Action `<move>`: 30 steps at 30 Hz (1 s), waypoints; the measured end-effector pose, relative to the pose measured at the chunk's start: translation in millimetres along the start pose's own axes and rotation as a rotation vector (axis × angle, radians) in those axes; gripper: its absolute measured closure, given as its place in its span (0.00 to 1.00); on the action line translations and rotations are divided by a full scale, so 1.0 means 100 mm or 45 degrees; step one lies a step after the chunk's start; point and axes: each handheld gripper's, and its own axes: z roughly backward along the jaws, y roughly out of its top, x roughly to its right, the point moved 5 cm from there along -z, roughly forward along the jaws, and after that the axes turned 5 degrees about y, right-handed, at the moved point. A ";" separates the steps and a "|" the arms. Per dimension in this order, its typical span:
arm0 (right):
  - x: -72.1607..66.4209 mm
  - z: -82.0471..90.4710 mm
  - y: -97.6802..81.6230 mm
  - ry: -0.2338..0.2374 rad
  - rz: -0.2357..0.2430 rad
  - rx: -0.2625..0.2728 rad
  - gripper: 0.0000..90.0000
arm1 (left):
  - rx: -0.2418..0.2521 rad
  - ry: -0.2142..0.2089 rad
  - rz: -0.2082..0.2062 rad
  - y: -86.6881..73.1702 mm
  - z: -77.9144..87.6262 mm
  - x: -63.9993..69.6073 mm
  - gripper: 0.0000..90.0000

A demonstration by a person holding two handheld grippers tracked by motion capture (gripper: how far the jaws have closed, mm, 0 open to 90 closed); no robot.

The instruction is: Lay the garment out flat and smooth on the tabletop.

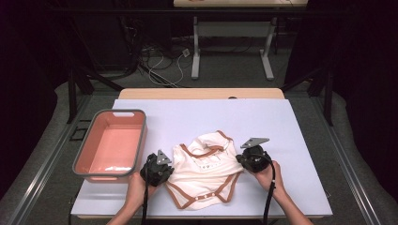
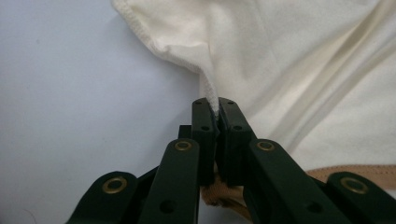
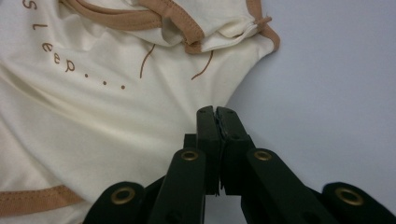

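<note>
A cream baby bodysuit point(image 1: 206, 169) with brown trim lies crumpled in the middle of the pale table mat point(image 1: 281, 122). At its left side, my left gripper point(image 1: 168, 174) is shut. In the left gripper view the jaws point(image 2: 217, 108) pinch a stitched cream edge of the bodysuit point(image 2: 299, 60). My right gripper point(image 1: 241, 161) is at the garment's right side, and its jaws point(image 3: 217, 112) are shut at the bodysuit's side edge point(image 3: 116, 116), with the cloth drawn toward them. Brown lettering and the neckline trim point(image 3: 154, 21) show beyond the jaws.
A salmon-pink bin with a grey rim point(image 1: 141, 140) stands on the left of the mat, close to my left gripper. Bare mat stretches behind the garment and to its right. Beyond the table there are desk legs point(image 1: 195, 51) and floor cables.
</note>
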 end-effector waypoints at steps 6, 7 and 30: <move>-0.03 0.05 -0.08 0.006 -0.001 -0.019 0.99 | -0.020 -0.002 -0.013 -0.07 0.07 0.01 0.96; -0.03 0.04 -0.08 0.010 0.008 -0.017 0.99 | -0.027 -0.004 -0.018 -0.08 0.08 0.01 0.96; 0.06 0.10 0.01 0.028 -0.006 0.064 0.38 | 0.053 0.050 -0.097 0.03 0.29 0.13 0.38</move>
